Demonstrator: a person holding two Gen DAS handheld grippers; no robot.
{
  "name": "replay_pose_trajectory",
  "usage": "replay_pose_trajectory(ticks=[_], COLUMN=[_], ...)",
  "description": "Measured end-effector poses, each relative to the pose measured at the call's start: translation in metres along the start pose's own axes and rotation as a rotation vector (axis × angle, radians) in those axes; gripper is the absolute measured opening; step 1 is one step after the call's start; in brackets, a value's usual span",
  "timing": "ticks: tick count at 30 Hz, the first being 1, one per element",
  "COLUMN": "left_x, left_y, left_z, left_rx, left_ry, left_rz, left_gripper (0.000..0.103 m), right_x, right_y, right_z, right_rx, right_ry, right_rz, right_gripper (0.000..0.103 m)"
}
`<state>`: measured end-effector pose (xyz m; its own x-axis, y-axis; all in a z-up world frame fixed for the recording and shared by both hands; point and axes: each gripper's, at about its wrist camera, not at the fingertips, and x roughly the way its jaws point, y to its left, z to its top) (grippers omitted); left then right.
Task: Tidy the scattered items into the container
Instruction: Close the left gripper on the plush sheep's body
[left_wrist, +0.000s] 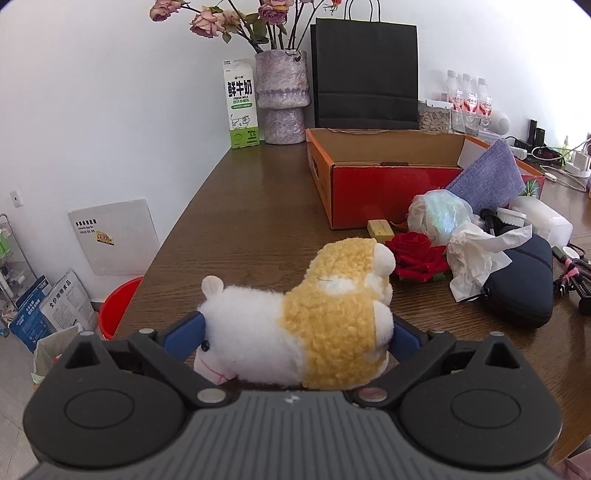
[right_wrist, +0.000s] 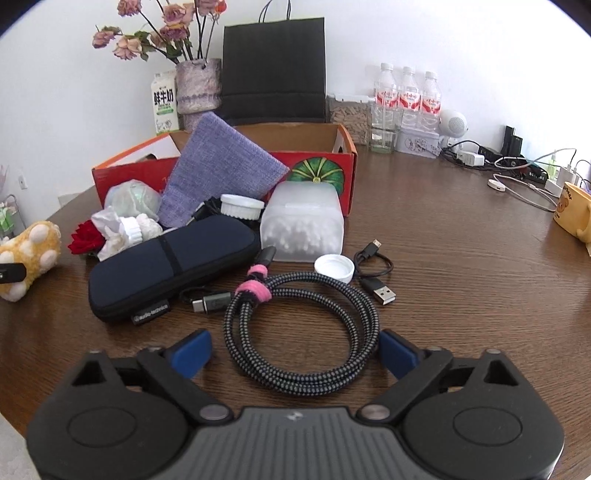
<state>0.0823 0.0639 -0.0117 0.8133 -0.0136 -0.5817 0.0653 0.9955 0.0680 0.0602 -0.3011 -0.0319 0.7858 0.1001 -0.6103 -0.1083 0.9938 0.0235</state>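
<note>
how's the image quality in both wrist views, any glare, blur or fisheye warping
Left wrist view: strong fisheye bend along the table edge, dark corners, soft sheen on the wood, the plush toy slightly soft up close. Right wrist view: same barrel warp and dark corners, daylight glare on the table, the coiled cable sharp, the gripper body at the bottom blurred.

Plush toy (left_wrist: 306, 317), between the left claw's blue fingers (left_wrist: 184, 332): white body, yellow fleece. Coiled cable (right_wrist: 303, 332), between the right claw's blue fingers (right_wrist: 194, 350): black-and-grey braid, pink tie. Beyond that claw: navy case (right_wrist: 166, 266), lilac woven cloth (right_wrist: 221, 170), red box (right_wrist: 325, 173) with green pumpkin print, red rose (right_wrist: 86, 240).
</note>
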Motion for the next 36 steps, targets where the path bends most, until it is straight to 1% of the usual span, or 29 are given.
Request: replay_pose_trajectory(ticks=[2,7,9,11,13,15,16,20,22,23,25,27,29,30,33,35,36], left_x=[-0.002,-0.013,-0.013,-0.012,-0.016,-0.022,-0.023,-0.005,0.008,0.014,0.02,0.02,0.017,0.014,0.007,0.005,0.003], left_y=[0.0,-0.004,-0.005,-0.006,-0.006,-0.003,-0.002,0.005,0.011,0.013,0.017,0.022,0.026,0.027,0.025,0.02,0.015], left_z=[0.0,0.003,0.004,0.003,0.002,0.002,0.003,0.007,0.007,0.007,0.006,0.005,0.005,0.005,0.004,0.001,0.001], left_rx=[-0.008,-0.003,0.004,0.007,0.009,0.021,0.03,0.073,0.066,0.062,0.067,0.048,0.024,0.019,0.021,0.043,0.059], left_ry=[-0.009,-0.054,-0.047,-0.034,-0.052,-0.089,-0.092,-0.029,0.014,0.032,0.038,0.032,0.019,0.007,-0.009,-0.013,-0.019], left_rz=[0.003,0.025,0.022,0.041,0.061,0.077,0.08,0.069,0.055,0.059,0.055,0.026,0.0,-0.009,0.0,0.016,0.03], left_gripper=[0.098,0.084,0.085,0.091,0.102,0.103,0.103,0.103,0.103,0.103,0.103,0.103,0.099,0.087,0.082,0.079,0.075], right_x=[-0.002,-0.01,-0.012,-0.012,-0.012,-0.011,-0.011,-0.01,-0.01,-0.01,-0.009,-0.009,-0.009,-0.009,-0.009,-0.01,-0.011], right_y=[-0.001,-0.001,-0.001,-0.001,-0.001,-0.001,-0.001,0.0,0.0,0.0,0.001,0.001,0.001,0.001,0.002,0.002,0.002], right_z=[-0.001,-0.002,-0.002,-0.003,-0.004,-0.005,-0.005,-0.005,-0.005,-0.005,-0.005,-0.005,-0.005,-0.005,-0.005,-0.005,-0.005], right_rx=[0.006,-0.003,-0.002,-0.003,-0.001,0.0,-0.001,-0.001,-0.002,-0.003,-0.003,-0.004,-0.004,-0.004,-0.006,-0.008,-0.01], right_ry=[-0.007,-0.04,-0.044,-0.041,-0.035,-0.03,-0.028,-0.027,-0.025,-0.024,-0.023,-0.022,-0.023,-0.022,-0.023,-0.025,-0.028], right_rz=[0.013,0.019,0.022,0.023,0.028,0.029,0.029,0.029,0.028,0.027,0.026,0.025,0.025,0.025,0.026,0.03,0.032], right_gripper=[0.087,0.085,0.085,0.085,0.085,0.085,0.086,0.086,0.086,0.086,0.086,0.086,0.086,0.086,0.086,0.086,0.086])
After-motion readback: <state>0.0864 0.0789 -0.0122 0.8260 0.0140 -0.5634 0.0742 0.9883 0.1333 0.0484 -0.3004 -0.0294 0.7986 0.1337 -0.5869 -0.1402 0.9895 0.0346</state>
